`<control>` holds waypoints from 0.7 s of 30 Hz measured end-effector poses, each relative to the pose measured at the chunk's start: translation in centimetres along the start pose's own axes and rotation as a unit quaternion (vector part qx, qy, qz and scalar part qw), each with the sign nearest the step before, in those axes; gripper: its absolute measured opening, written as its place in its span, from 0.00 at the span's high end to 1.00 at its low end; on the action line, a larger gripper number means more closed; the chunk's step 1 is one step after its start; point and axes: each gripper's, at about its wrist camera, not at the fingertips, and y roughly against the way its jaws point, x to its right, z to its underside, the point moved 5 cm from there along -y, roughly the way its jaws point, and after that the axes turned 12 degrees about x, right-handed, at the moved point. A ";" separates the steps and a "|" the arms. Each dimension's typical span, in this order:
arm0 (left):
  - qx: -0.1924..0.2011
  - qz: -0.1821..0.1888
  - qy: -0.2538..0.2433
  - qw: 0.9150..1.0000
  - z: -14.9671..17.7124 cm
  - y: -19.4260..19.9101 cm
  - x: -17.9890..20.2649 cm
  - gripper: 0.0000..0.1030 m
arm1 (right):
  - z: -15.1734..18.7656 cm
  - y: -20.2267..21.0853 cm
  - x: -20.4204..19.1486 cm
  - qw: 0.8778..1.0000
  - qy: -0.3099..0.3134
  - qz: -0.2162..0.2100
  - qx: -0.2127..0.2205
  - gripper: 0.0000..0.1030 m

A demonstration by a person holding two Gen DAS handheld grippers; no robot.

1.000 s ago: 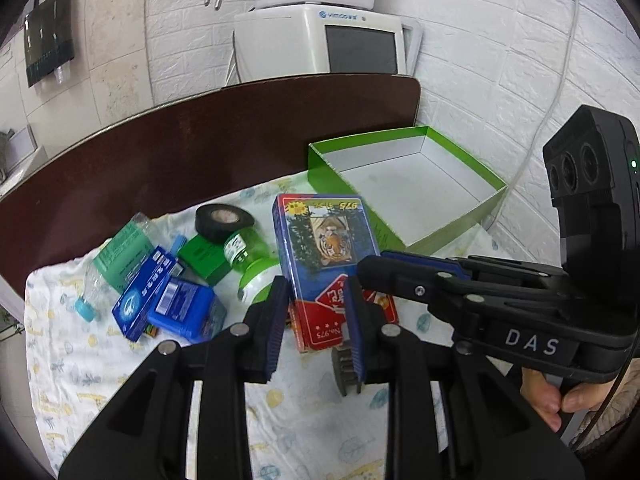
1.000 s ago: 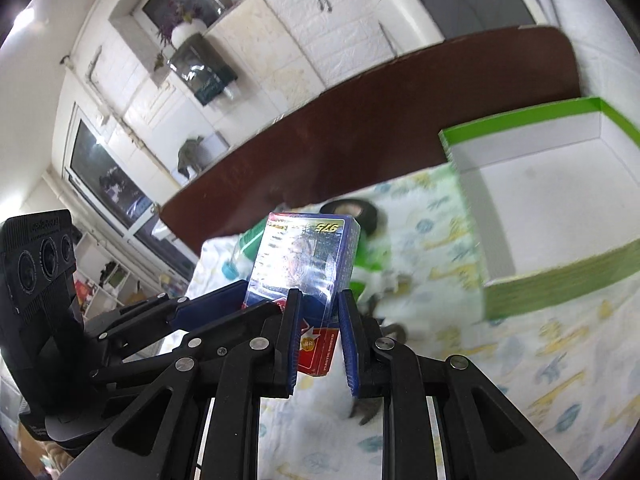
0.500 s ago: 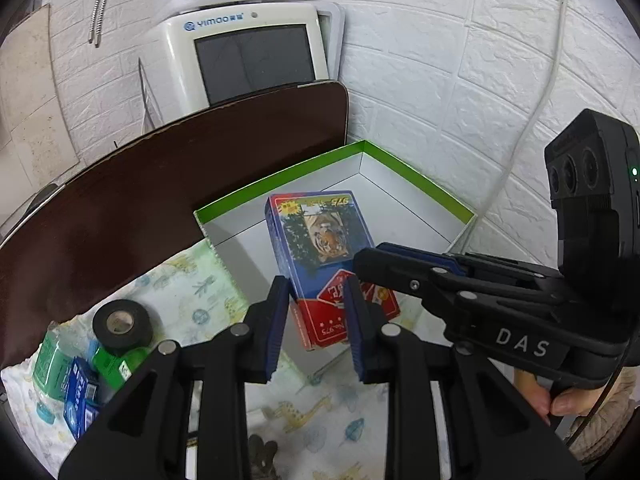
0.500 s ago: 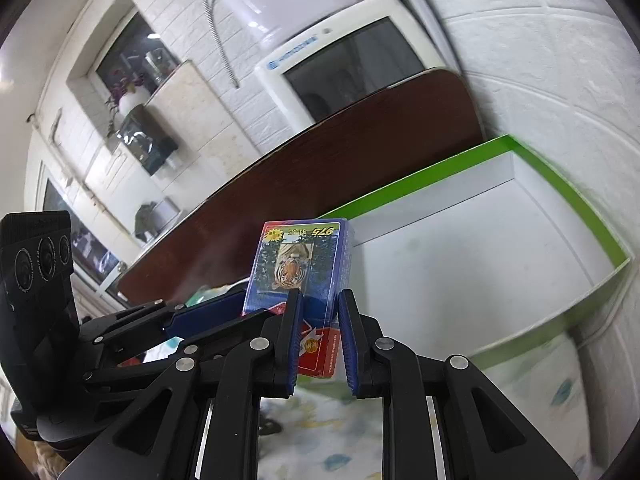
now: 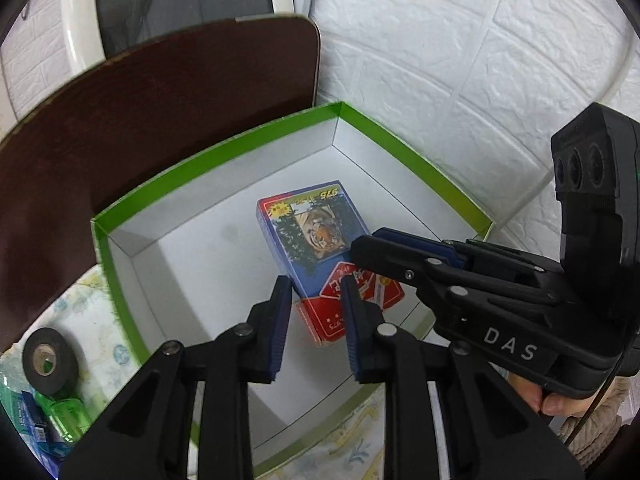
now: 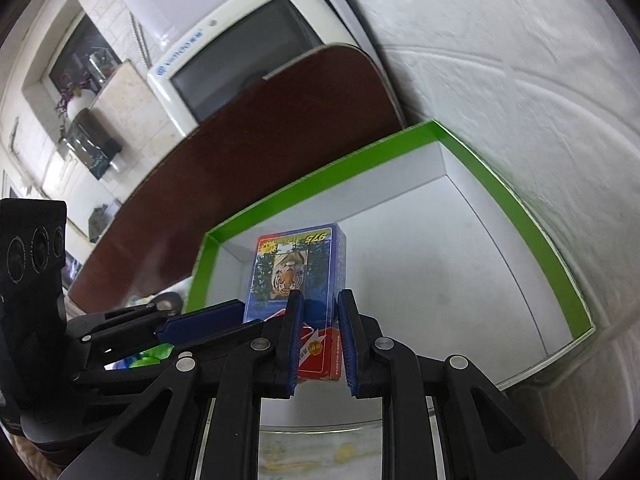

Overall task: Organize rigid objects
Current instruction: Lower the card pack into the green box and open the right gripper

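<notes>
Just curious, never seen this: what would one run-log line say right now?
right gripper: shut on card box | card box: tilted inside green box | left gripper: alongside, grip unclear

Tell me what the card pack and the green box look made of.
Card pack: printed cardboard, seemingly under clear glossy film, judging by glare and the see-through edge in the right wrist view. Green box: thin matte cardboard, with folded corner creases and a white inside.
</notes>
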 end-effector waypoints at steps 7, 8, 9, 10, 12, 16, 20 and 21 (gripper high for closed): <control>-0.014 0.007 -0.033 0.999 0.3 -1.1 1.3 1.00 | 0.6 -0.7 0.4 1.000 0.015 0.018 -0.001 0.94; -0.018 0.009 -0.028 0.999 0.4 -1.1 1.1 1.00 | 0.6 -0.7 0.4 1.000 0.019 0.022 0.002 0.94; -0.019 0.012 -0.022 0.999 0.6 -0.8 0.8 1.00 | 0.7 -0.7 0.4 1.000 0.020 0.022 0.003 0.94; -0.019 0.011 -0.019 1.000 0.7 -0.6 0.6 0.99 | 0.8 -0.6 0.2 1.000 0.018 0.018 0.003 0.94; -0.016 0.004 -0.019 1.000 0.9 0.0 0.2 0.97 | 0.9 -0.5 -0.1 1.000 0.016 0.011 0.001 0.94; -0.008 -0.005 -0.019 1.000 1.2 1.9 -0.5 0.97 | 1.2 0.0 -1.4 1.000 0.029 0.007 0.002 0.94; 0.008 -0.019 -0.024 1.000 1.4 4.1 -1.1 0.97 | 1.3 0.5 -3.1 0.999 0.042 0.003 0.005 0.94; 0.012 -0.024 -0.026 0.999 1.3 4.3 -1.3 0.97 | 1.3 0.7 -3.5 0.999 0.045 0.002 0.006 0.94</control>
